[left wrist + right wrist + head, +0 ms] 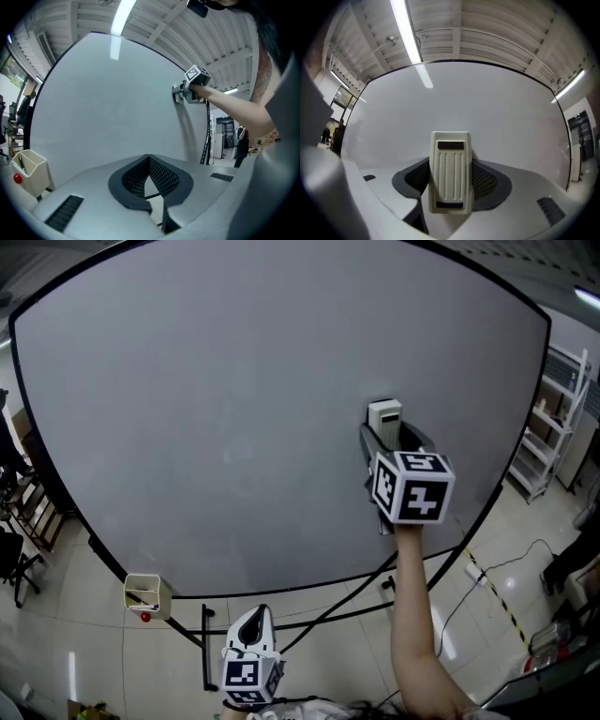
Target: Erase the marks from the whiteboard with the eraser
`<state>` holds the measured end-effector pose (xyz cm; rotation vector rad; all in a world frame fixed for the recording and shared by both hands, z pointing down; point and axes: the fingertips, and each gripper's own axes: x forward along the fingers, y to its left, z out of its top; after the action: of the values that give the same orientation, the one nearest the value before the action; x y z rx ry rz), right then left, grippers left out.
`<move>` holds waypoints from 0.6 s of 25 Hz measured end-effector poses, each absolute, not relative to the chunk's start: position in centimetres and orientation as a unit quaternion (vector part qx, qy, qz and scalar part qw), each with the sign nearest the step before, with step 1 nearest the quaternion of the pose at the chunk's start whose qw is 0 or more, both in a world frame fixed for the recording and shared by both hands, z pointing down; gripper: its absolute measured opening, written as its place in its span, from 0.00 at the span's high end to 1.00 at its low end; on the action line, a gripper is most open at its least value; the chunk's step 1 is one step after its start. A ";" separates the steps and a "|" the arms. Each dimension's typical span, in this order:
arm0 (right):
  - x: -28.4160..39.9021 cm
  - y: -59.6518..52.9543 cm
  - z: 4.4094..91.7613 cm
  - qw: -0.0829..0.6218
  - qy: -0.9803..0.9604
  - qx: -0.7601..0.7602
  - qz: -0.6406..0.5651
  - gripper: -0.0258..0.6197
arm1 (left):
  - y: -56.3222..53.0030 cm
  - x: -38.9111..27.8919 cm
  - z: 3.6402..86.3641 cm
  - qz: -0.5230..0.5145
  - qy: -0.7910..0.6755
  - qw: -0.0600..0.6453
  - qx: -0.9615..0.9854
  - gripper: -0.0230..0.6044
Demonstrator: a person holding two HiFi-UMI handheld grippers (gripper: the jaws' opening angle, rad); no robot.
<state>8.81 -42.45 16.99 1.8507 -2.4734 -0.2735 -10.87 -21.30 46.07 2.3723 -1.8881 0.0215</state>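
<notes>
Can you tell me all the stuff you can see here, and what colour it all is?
whiteboard: one, white with a black rim, fills most of the head view; no clear marks show
eraser: one, cream, against the board
pen box: one, cream, at the board's lower left corner
red dot: one, red, by the pen box
stand bars: a few, black, under the board
shelf: one, white, far right
right tool: one, grey, shut on the eraser
left tool: one, grey, low down, shut, empty
arm: one, bare, holding the right tool
</notes>
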 end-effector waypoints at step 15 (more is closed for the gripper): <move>5.6 -41.6 29.0 0.071 -0.819 0.570 0.000 0.54 | -19.3 -11.9 46.3 0.017 -0.631 0.055 0.773 0.98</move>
<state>5.65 -41.62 29.01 1.7125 -2.4614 -0.0008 -11.91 -19.27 46.31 2.3482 -1.9171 0.0525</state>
